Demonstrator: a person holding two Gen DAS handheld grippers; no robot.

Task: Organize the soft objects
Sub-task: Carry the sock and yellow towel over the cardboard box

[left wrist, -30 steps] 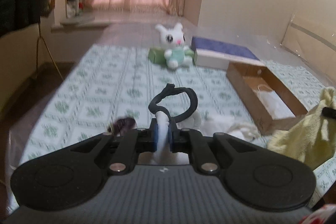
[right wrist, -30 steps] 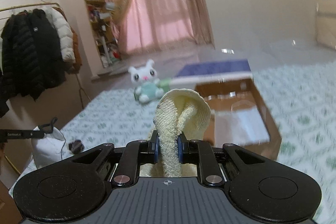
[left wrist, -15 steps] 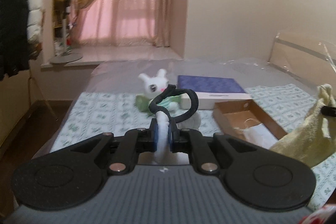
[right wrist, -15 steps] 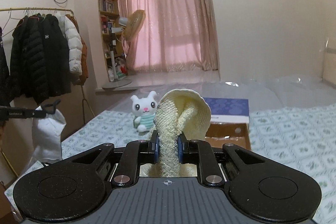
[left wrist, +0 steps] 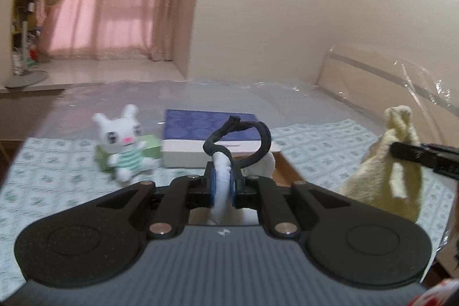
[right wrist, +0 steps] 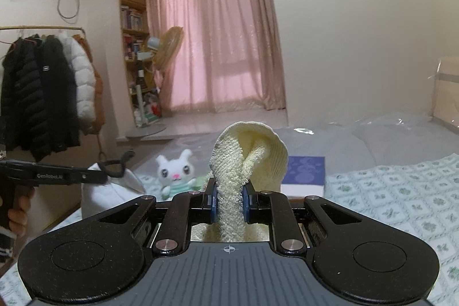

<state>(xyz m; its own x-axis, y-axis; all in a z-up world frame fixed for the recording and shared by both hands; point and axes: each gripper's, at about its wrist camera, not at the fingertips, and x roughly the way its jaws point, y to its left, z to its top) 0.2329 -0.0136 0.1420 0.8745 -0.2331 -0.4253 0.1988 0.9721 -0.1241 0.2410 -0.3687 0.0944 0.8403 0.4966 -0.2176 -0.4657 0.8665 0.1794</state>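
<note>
Yellow towel (right wrist: 249, 159): pinched in the right hand-held gripper (right wrist: 228, 201), poking up past the tips and hanging down under it.
White cloth bag (left wrist: 222, 177): squeezed tight in the left hand-held gripper (left wrist: 223, 182), its black strap (left wrist: 243, 134) looping above the tips.
Both soft things: held up in the air over the bed (right wrist: 401, 191).
Bunny toy (left wrist: 123, 145): sitting on the bed beside a blue-topped box (left wrist: 212, 134), well apart from both grippers.

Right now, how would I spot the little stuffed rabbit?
Look at the bed with the green-patterned white sheet. Near its far end, left of the flat blue-topped box, the white plush rabbit sits against a pale green block, the only thing with ears, a pink nose and a striped shirt.
</note>
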